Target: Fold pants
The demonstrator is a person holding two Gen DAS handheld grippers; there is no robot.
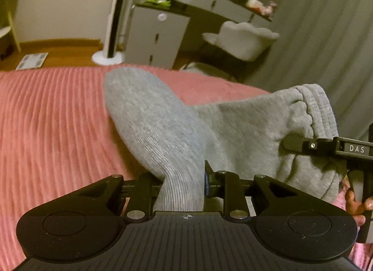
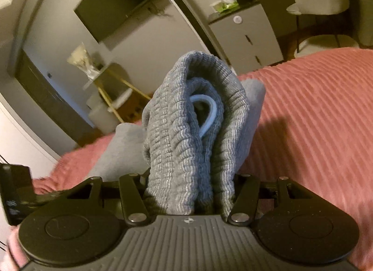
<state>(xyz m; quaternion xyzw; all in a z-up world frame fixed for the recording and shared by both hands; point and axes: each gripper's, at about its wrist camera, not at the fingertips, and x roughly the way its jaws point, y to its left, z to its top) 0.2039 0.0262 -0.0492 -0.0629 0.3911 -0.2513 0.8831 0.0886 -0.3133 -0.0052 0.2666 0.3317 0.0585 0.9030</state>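
Observation:
Grey knit pants [image 1: 151, 117] are lifted off a pink ribbed bedspread [image 1: 46, 119]. In the left wrist view, my left gripper [image 1: 180, 184] is shut on a raised fold of the fabric, which hides its pads. To the right, my right gripper [image 1: 291, 144] pinches the bunched elastic waistband [image 1: 312, 110], with a hand below it. The right wrist view shows my right gripper [image 2: 191, 191] shut on the thick doubled waistband [image 2: 177, 131], with a white drawstring loop [image 2: 209, 112] in the fold. More grey cloth trails onto the bedspread [image 2: 314, 119]. The left gripper's body [image 2: 14, 191] shows at the far left.
Beyond the bed's far edge stand a white drawer cabinet [image 1: 156, 35], a pale chair [image 1: 242, 38], a tall stand on a round base [image 1: 108, 57] and grey curtains [image 1: 326, 38]. A scale [image 1: 32, 60] lies on the wood floor. A dark screen [image 2: 121, 7] hangs on the wall.

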